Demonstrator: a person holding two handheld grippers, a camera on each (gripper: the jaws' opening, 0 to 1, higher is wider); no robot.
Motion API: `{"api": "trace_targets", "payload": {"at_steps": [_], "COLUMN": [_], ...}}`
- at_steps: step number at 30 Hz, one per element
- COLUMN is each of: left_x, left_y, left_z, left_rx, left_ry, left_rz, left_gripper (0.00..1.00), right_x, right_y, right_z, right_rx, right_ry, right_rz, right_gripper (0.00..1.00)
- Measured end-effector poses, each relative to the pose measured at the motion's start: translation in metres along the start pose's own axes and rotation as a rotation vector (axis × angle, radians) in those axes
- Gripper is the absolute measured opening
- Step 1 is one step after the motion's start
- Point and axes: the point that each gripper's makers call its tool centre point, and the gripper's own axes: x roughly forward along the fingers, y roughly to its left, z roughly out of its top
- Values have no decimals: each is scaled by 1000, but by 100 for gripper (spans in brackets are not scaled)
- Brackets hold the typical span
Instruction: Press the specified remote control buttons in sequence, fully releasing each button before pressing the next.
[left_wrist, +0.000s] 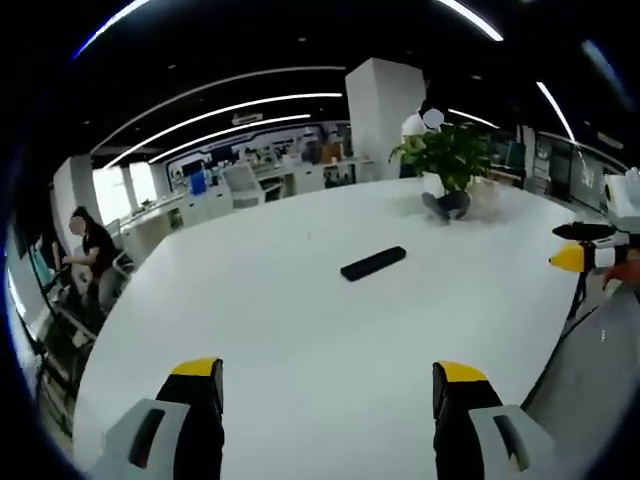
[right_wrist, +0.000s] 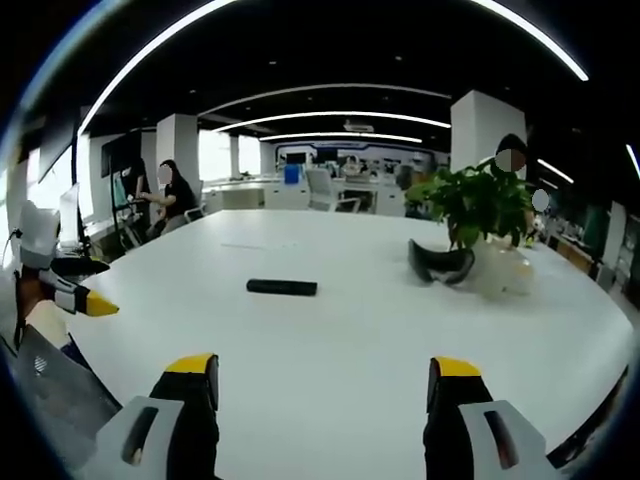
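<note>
A slim black remote control (left_wrist: 373, 263) lies flat near the middle of a large white table (left_wrist: 300, 330). My left gripper (left_wrist: 328, 375) hovers short of it, open, with nothing between its yellow-tipped jaws. In the left gripper view the right gripper (left_wrist: 585, 255) comes in at the right edge, off the table's rim. In the right gripper view the remote (right_wrist: 282, 288) lies ahead and slightly left on the table (right_wrist: 330, 340). My right gripper (right_wrist: 322, 368) is open and empty, well back from the remote. The left gripper (right_wrist: 72, 285) shows at the left edge.
A potted green plant (left_wrist: 447, 155) (right_wrist: 480, 205) stands at the table's far side, with a dark curved object (left_wrist: 445, 205) (right_wrist: 440, 265) at its foot. A person (left_wrist: 95, 250) (right_wrist: 175, 195) stands by desks beyond the table. Office chairs and desks fill the background.
</note>
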Motion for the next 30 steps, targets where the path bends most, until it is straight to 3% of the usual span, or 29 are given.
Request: {"api": "trace_targets", "payload": {"at_steps": [6,12,17,22,26,30], "left_x": [23,53,73,96,112,131], "left_y": [-7,-12,-17,-28,-34,-36], "left_z": [28,52,70,95,105,113], "left_rx": [83,176,196,224,262,316], "left_ry": [-16,-1,-1,-17,-7,14], "left_rz": [-60,-101,-135,-183,-225,-254], "left_gripper": [88,88,89,91,89,87], "right_x": [1,1,1,1,2,2], "right_y": [2,4,7,8,11,18], "right_z": [-4,-5,-7,-10,-13,-17], "right_rx": [-8,-1,-8,-2,-4,5], "right_ry": [21,28,41,60,83,107], "right_rz": [9,27,43,49,65,104], "right_gripper": [83,75,69,60,49,32]}}
